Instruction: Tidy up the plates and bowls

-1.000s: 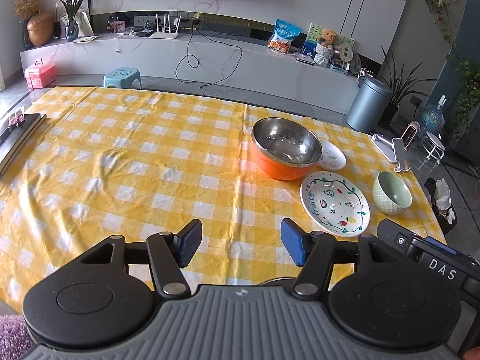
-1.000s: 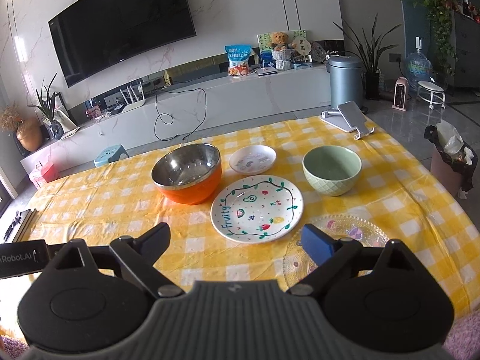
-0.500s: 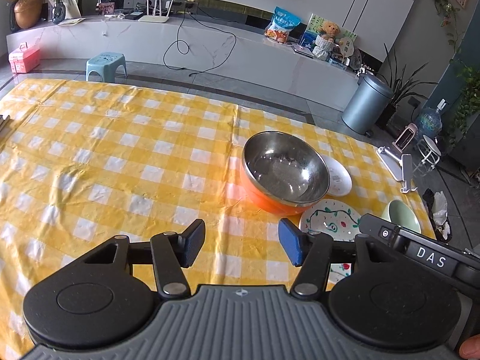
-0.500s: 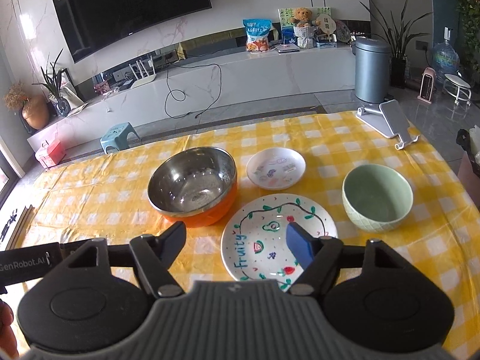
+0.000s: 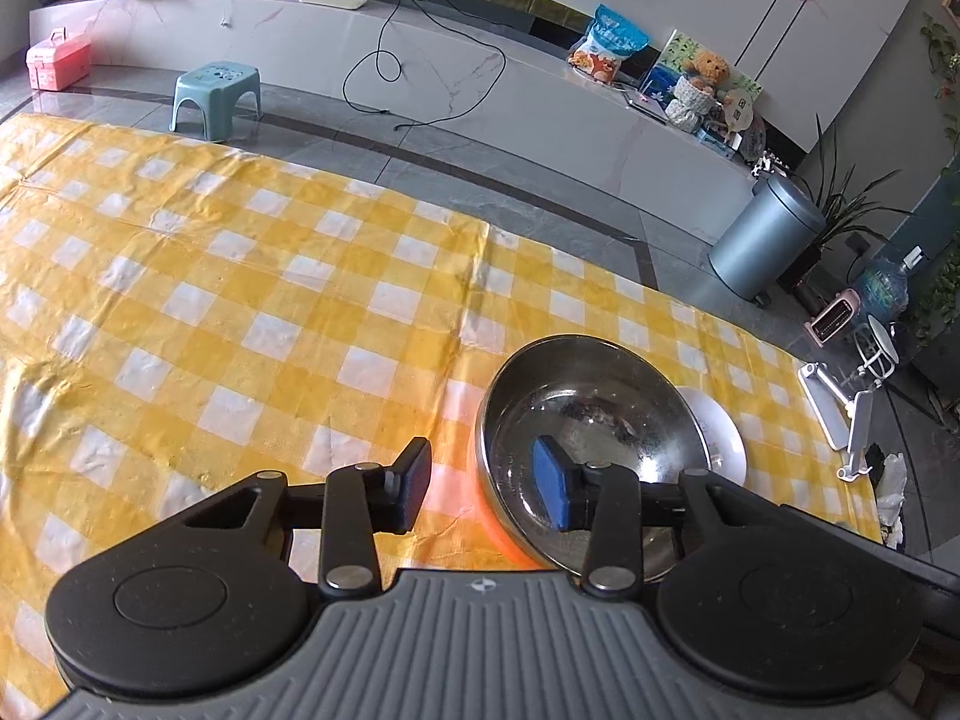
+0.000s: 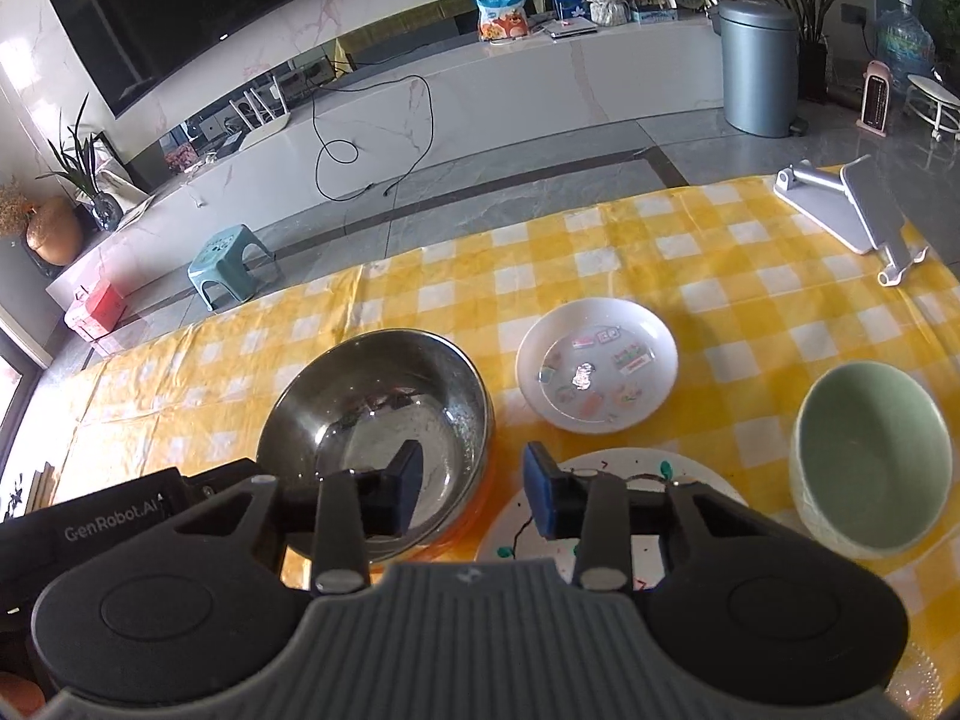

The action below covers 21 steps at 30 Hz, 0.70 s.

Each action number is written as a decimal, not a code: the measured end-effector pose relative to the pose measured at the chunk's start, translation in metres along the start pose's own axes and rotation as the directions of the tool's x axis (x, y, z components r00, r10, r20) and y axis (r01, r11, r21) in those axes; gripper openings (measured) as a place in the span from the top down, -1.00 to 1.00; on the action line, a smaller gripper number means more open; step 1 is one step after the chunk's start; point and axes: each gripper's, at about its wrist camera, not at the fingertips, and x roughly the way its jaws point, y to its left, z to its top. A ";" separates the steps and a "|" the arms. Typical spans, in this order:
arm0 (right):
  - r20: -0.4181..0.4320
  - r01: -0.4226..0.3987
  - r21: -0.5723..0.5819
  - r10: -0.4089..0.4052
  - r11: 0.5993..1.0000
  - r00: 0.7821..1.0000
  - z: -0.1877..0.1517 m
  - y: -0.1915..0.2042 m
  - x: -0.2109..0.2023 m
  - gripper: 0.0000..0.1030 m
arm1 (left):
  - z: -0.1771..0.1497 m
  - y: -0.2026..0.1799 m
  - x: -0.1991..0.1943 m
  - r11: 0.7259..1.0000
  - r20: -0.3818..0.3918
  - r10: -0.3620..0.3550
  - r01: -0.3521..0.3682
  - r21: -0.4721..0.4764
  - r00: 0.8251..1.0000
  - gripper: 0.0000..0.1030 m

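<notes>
A steel bowl with an orange outside (image 5: 600,414) (image 6: 372,414) stands on the yellow checked tablecloth (image 5: 240,300). My left gripper (image 5: 483,489) straddles its left rim, blue pad inside and black pad outside. Its jaws are closing and a gap still shows at the rim. My right gripper (image 6: 473,495) straddles the right rim the same way, also closing without touching. A small white plate (image 6: 597,363) lies behind the bowl. A painted plate (image 6: 636,474) sits under the right gripper's outer finger. A green bowl (image 6: 873,462) stands at the right.
A grey phone stand (image 6: 852,210) (image 5: 840,414) lies near the table's far right corner. The edge of a clear glass plate (image 6: 918,666) shows at the lower right. Beyond the table's far edge are floor, a blue stool (image 5: 216,96) and a bin (image 6: 759,66).
Both grippers have moved forward and down to the steel bowl, and their jaws have narrowed. Each now has a side of the bowl's rim between its fingers.
</notes>
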 end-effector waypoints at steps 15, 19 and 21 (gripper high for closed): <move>-0.051 0.040 0.027 -0.038 0.999 0.998 0.001 0.005 0.025 0.81 | -0.001 -0.014 0.020 0.998 -0.067 0.050 -0.048 0.034 0.996 0.76; -0.051 0.049 0.018 -0.048 0.999 0.998 0.000 0.007 0.021 0.82 | -0.002 -0.015 0.015 0.998 -0.076 0.058 -0.055 0.042 0.995 0.76; -0.052 0.049 0.011 -0.049 0.999 0.997 -0.001 0.009 0.017 0.82 | -0.003 -0.015 0.009 0.997 -0.074 0.063 -0.059 0.054 0.995 0.76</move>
